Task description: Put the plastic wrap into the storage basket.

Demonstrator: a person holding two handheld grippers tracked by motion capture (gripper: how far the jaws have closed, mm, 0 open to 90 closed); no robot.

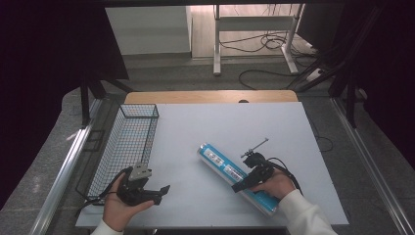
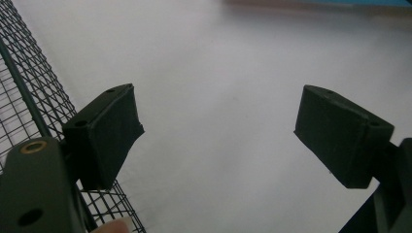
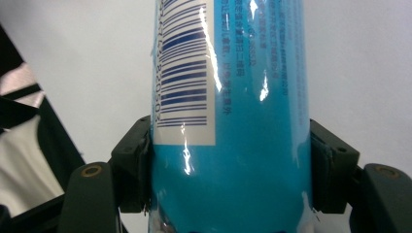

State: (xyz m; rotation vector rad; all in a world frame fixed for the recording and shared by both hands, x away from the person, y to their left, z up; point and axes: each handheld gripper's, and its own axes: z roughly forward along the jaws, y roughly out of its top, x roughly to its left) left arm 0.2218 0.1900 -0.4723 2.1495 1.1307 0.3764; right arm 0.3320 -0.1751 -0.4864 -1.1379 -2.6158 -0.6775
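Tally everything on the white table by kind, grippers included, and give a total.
Blue tubes: 1, lying flat, clamped in the right gripper
Wire baskets: 1, at the left edge
Hand-held grippers: 2, the right one and the left gripper, jaws apart with nothing between them
Total: 4

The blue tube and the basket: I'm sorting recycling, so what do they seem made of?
The blue tube looks wrapped in glossy plastic film: bright glare streaks, printed barcode label. The basket looks like dark-coated metal wire: a thin open grid with a stiffer rim.
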